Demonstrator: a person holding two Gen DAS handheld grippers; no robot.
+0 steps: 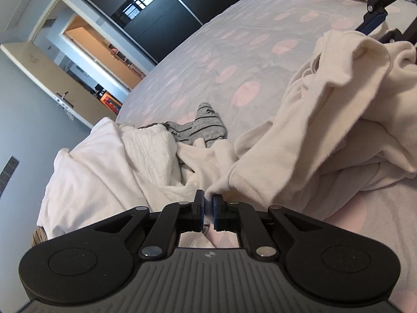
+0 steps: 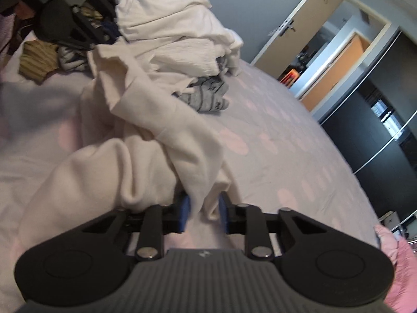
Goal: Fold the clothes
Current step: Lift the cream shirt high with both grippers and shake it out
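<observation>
While left gripper (image 1: 208, 201) fingers pinch the cream garment (image 1: 325, 120), right gripper (image 2: 203, 208) fingers part-open around its fold.

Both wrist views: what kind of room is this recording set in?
Most likely a bedroom in a home. A wide bed with a spotted sheet holds a laundry pile, a dark sliding-door wardrobe lines one wall, and an open door leads to another room.

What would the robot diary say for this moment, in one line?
task: fold clothes | left gripper: shut on cream garment edge | right gripper: open around a fold, not pinched | bed: white pile nearby
</observation>
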